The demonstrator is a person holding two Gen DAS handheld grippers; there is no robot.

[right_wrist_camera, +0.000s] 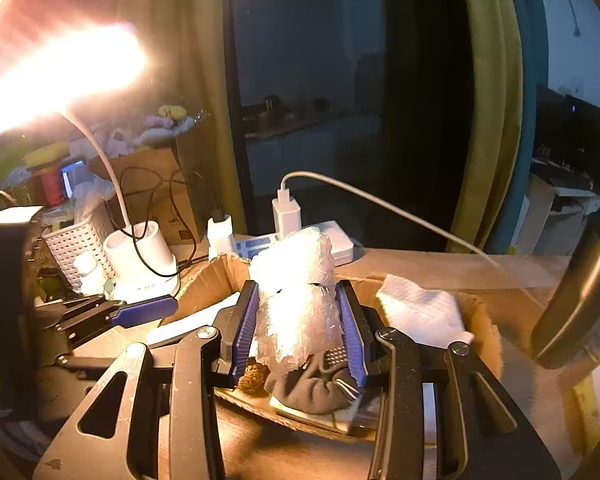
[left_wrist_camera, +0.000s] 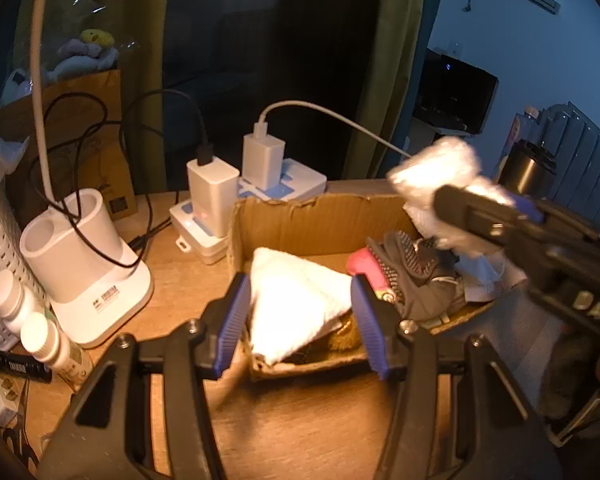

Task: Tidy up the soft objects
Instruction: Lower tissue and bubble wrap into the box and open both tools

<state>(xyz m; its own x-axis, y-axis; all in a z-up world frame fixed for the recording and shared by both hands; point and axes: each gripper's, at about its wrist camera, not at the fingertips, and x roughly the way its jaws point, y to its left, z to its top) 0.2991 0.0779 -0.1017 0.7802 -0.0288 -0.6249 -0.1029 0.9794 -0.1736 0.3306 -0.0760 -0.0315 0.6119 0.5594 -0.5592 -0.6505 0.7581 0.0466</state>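
While the right claw grips a wad of bubble wrap between its blue pads, the wad hangs above the open cardboard box, over its right half. The pads press both sides of the wrap, and its top pokes out past the fingertips. In the left wrist view the same claw comes in from the right, with the wrap held higher than the box's back wall.

The left claw stands wide open with nothing between its pads, at the near edge of the box. A white folded cloth lies in the box's left half, seen through the gap. To its right sit a pink item and a dark studded glove, touching each other. A white tissue lies at the box's far right corner. Something brownish shows under the cloth near the front wall; it is too dim to name.

The box's rim is torn and uneven. Behind its left wall, just beside it, chargers sit on a power strip, their cables looping over the tabletop. A white lamp base and two small bottles stand farther left. A dark metal cup stands right of the box, near the tabletop's edge. The tabletop strip in front of the box is bare.
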